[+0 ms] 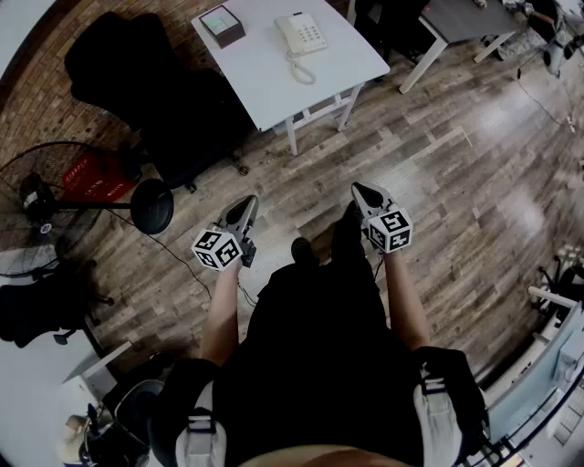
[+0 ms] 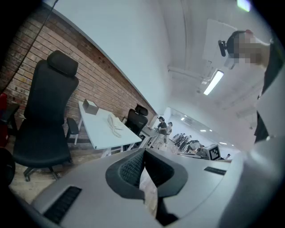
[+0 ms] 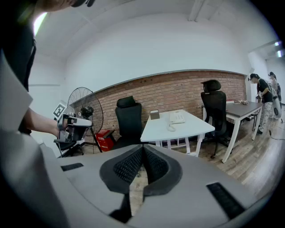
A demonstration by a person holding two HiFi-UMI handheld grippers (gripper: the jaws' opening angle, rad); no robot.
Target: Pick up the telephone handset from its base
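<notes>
The wood plank floor is the biggest open stretch here: between the person and the near edge of the white table it lies bare, and it runs on wide and free to the table's right. The table's near edge and its near corners overhang white legs. Against the table's left side stands a black office chair, its wheeled base close to the near left corner. Further left of the table is a standing fan with a red box just beside it, and these narrow the way on that side. Off the table's far right corner a second, darker table stands apart with a strip of floor between them. From the right gripper view a person stands beyond that darker table.

On the white table, toward its far edge, sits the telephone. Its handset lies in the cradle on the base, on the side nearer a small dark box at the table's far left corner. The coiled cord loops from the base toward the near edge.

Both grippers are held well short of the table, over the bare floor and pointing toward it. The left gripper has its ribbed pads closed together at the tips with nothing between them. The right gripper is likewise closed tight and empty, touching nothing.
</notes>
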